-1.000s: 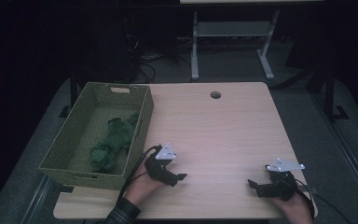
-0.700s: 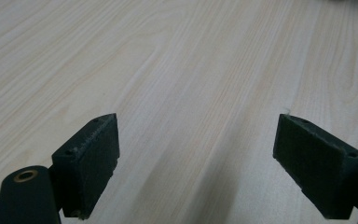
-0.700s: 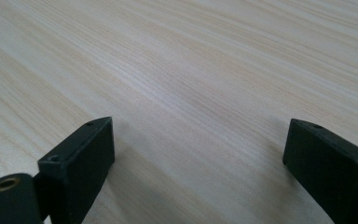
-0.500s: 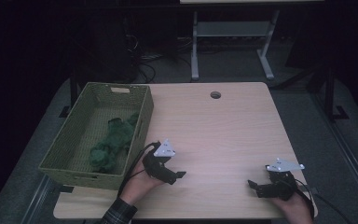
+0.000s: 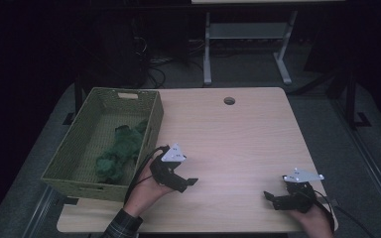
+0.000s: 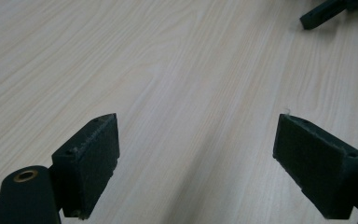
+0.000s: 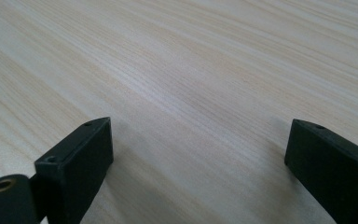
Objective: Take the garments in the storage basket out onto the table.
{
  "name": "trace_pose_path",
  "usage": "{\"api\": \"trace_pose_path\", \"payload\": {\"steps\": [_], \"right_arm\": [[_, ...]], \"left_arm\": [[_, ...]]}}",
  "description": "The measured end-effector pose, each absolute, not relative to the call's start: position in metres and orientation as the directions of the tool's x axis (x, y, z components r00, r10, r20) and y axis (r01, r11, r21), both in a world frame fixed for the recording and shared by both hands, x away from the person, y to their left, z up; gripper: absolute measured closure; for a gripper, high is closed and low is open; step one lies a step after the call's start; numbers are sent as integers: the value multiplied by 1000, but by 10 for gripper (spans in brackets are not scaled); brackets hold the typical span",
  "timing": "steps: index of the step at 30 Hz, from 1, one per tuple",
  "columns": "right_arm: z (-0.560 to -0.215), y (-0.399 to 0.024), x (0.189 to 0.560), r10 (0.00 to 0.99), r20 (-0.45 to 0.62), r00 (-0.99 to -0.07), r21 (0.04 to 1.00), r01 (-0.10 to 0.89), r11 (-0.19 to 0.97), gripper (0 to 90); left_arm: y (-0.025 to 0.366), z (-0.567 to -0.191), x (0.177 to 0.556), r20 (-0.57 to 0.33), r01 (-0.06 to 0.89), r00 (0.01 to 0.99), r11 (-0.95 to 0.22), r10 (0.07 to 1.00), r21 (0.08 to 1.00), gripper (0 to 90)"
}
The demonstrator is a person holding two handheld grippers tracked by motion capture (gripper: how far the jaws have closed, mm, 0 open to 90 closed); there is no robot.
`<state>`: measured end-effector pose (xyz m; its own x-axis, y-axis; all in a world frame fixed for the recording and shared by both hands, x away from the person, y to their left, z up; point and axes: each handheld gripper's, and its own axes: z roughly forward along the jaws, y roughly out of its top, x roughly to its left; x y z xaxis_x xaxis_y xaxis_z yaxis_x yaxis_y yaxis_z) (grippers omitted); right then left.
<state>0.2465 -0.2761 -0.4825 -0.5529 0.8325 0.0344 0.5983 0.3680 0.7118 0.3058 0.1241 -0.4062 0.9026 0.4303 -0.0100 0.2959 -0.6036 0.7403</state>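
Wooden table [image 5: 238, 134]: left tongs [image 5: 186, 182] and right tongs [image 5: 270, 198] rest low, both gaping, empty.

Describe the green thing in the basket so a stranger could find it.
On the wooden table, the woven green basket sits along the left edge. Inside lies a dark green fuzzy bundle, darker than the basket and its sole visible content.

A dark green plush toy [image 5: 120, 151], soft and lumpy, lies inside an olive-green woven basket [image 5: 72, 148], stretched from the basket's middle toward its near end, close to the right wall. The basket is rectangular, upright and open-topped, with a handle slot in its far wall. It stands along the left edge of the desk [image 5: 238, 134], reaching nearly to the near left corner.
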Motion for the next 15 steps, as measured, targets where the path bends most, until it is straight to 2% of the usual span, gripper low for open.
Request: {"api": "trace_pose_path", "payload": {"steps": [6,15], "right_arm": [[-482,-276,246,833,35,-553,712,599,368,71],[-483,-276,247,830,30,-556,714,593,372,71]], "left_arm": [[125,-400,307,-28,303,904,-594,427,745,138],[124,-387,311,-3,284,912,-624,410,728,138]]}}
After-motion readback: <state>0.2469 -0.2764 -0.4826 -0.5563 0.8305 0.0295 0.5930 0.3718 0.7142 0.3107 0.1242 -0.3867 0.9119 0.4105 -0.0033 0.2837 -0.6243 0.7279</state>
